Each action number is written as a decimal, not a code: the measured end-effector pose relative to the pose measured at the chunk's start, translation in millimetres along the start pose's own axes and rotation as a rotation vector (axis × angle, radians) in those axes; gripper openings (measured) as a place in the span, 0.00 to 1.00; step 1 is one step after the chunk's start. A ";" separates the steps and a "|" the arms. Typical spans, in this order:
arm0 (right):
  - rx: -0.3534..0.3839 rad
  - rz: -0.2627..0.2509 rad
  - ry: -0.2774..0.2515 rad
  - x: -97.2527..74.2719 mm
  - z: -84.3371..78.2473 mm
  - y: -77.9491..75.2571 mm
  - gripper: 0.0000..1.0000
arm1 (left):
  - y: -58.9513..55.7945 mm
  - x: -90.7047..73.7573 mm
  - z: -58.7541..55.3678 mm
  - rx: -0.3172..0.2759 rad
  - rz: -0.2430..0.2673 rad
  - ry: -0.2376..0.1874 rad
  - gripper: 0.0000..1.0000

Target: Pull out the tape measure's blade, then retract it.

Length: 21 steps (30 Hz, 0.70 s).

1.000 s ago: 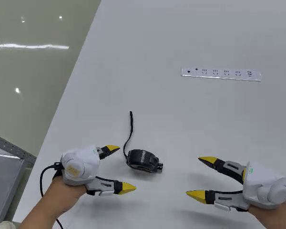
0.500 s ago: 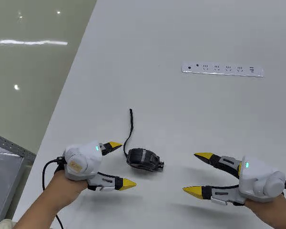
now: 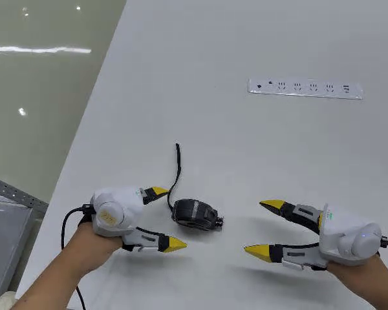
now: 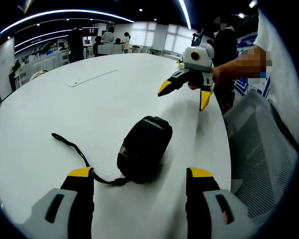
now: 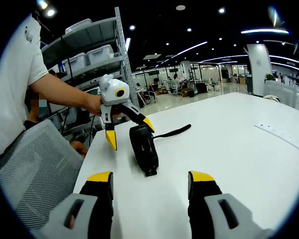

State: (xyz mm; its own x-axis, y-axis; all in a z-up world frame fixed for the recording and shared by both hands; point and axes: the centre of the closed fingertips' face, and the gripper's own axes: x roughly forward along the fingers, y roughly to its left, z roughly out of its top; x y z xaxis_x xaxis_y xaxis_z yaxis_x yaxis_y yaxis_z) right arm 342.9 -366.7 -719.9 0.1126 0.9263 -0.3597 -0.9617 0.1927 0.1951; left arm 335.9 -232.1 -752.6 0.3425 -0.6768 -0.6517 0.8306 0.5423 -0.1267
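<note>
A black tape measure (image 3: pixel 195 214) lies on the white table (image 3: pixel 233 155) with its black wrist strap (image 3: pixel 177 168) trailing away from me. The left gripper (image 3: pixel 164 217) stands open just left of it, its yellow tips on either side of the near end. In the left gripper view the tape measure (image 4: pixel 144 147) sits a little ahead, between the open tips. The right gripper (image 3: pixel 264 227) stands open to the right, a short gap from the case. Ahead of the open jaws in the right gripper view lie the tape measure (image 5: pixel 144 144) and the left gripper (image 5: pixel 129 131).
A white power strip (image 3: pixel 304 88) lies flat on the table farther back on the right. The table's left edge (image 3: pixel 90 129) drops to a grey-green floor. A grey mesh chair (image 5: pixel 35 169) stands at the near edge, with metal shelving (image 5: pixel 97 55) behind it.
The left gripper has crept closer to the tape measure and turned slightly. The right gripper has edged left toward it. The tape measure has stayed put.
</note>
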 end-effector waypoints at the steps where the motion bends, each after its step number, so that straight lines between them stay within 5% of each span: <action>1: 0.000 0.002 0.002 1.5 -0.7 -0.3 0.61 | 0.1 0.8 -0.3 0.003 -0.004 0.003 0.73; 21: 0.015 0.030 0.005 17.1 -4.8 -4.1 0.61 | -0.2 14.6 0.8 0.027 -0.068 0.025 0.71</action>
State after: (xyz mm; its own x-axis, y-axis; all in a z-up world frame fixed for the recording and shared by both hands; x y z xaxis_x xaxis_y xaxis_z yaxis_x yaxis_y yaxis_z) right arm 347.5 -353.2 -731.2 0.0821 0.9300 -0.3583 -0.9607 0.1695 0.2199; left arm 341.1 -242.5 -761.4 0.2738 -0.6988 -0.6608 0.8634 0.4813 -0.1512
